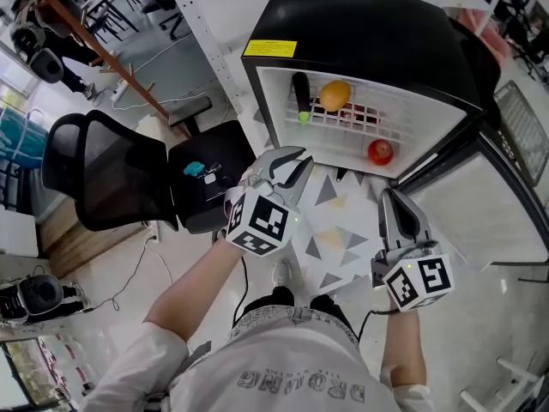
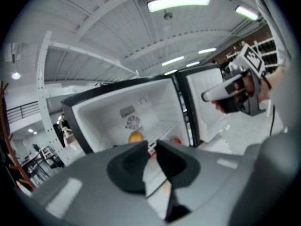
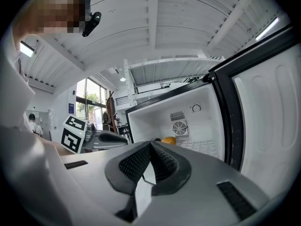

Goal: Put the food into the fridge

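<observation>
Left gripper (image 1: 294, 166), jaws a slit apart and empty, and right gripper (image 1: 393, 197), jaws pressed together on nothing, are hovering before the open fridge (image 1: 360, 24), where orange fruit (image 1: 334, 95), dark vegetable (image 1: 300, 91) and red fruit (image 1: 380, 152) are lying straight ahead, its door (image 1: 480, 209) standing nearer the right one.

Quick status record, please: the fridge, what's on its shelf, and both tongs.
fridge: black mini fridge with white interior, door open
shelf: dark long eggplant, round orange fruit, round red fruit
left tongs: outside the fridge, jaws narrowly apart, nothing between
right tongs: outside the fridge, jaws together, empty
</observation>
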The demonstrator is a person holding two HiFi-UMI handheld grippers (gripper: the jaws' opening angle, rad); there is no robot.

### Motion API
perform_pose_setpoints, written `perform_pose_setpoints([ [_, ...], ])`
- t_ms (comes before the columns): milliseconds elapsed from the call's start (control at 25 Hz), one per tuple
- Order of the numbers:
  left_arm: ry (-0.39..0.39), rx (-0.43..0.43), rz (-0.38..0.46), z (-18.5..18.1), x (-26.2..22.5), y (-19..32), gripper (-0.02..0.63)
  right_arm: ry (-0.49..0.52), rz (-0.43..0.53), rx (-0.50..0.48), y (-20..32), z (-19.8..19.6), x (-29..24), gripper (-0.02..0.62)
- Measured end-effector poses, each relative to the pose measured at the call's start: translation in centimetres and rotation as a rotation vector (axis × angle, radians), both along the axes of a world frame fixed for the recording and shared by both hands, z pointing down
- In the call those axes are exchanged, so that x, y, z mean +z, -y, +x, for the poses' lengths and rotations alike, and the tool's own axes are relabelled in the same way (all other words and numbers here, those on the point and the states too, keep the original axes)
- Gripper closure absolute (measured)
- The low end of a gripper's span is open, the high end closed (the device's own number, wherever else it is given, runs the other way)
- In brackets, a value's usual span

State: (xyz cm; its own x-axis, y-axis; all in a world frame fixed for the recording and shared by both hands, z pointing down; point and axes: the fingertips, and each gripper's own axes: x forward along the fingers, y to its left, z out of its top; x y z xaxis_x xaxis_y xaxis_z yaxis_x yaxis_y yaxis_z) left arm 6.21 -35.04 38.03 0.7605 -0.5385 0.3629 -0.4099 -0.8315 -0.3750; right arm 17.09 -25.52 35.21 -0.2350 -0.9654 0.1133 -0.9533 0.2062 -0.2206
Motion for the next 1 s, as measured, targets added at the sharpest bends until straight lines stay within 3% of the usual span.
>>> perform_pose_setpoints([
  [1000,-0.158,0.042,-0.058,-4.0,-0.9,-4.2,0.598,-0.036,0.0,-0.001,0.1,-3.2,-0.9,0.594],
])
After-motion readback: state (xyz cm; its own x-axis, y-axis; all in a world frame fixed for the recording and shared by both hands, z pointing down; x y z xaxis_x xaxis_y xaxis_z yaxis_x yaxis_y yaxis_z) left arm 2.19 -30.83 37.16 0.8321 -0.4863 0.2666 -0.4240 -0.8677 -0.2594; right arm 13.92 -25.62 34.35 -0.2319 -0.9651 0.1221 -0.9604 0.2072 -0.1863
